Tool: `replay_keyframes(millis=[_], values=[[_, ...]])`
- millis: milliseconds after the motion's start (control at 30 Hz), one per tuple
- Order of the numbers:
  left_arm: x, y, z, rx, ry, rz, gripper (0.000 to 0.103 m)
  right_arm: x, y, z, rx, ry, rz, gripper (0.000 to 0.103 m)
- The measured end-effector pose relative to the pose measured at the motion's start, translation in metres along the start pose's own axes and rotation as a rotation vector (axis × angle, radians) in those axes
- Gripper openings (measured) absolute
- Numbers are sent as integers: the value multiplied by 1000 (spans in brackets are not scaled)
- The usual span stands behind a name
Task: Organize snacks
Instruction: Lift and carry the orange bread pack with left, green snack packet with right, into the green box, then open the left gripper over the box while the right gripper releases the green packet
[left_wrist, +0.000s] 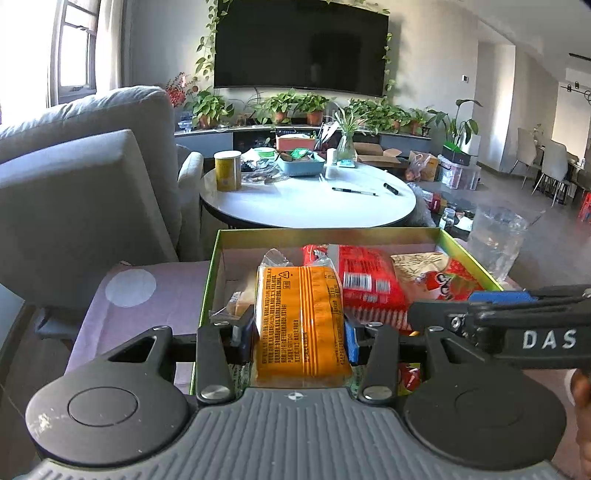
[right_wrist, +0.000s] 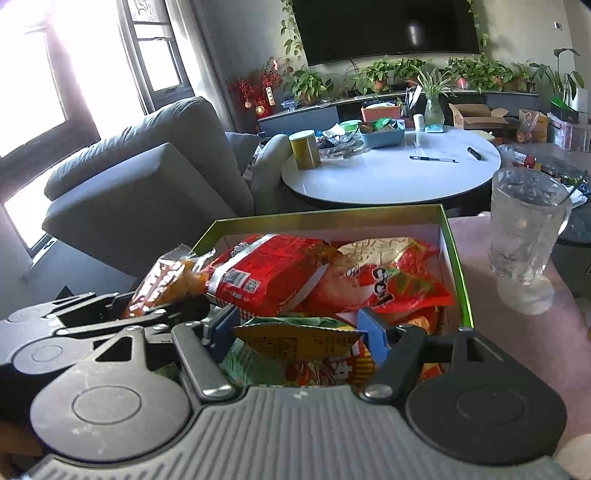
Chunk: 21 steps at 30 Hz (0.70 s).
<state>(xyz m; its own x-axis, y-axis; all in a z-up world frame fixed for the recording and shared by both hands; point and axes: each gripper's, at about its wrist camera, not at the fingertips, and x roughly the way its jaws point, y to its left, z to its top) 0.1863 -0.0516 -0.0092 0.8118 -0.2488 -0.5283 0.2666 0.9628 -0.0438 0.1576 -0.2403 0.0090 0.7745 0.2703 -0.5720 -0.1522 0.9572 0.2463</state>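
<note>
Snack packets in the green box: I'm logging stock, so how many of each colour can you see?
Orange: 1, the orange packet, held in the left tongs.
Red: 2, the red barcode packet and the red-and-cream packet.
Yellow-green: 1, the yellow-green packet in the right tongs.
Total: 4 clearly visible; others are partly hidden.

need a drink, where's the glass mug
In the right wrist view the glass mug stands right of the green box, outside it, on the pink surface.

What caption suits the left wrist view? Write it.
Left claw grips an orange plastic snack packet over the green-rimmed cardboard box.
</note>
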Motion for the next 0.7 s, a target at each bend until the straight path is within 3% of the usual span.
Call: replay_keyframes(millis=[700], values=[[17,1,-12,-4,34,-6,45,4,5,2,-17,-23,-18,60]])
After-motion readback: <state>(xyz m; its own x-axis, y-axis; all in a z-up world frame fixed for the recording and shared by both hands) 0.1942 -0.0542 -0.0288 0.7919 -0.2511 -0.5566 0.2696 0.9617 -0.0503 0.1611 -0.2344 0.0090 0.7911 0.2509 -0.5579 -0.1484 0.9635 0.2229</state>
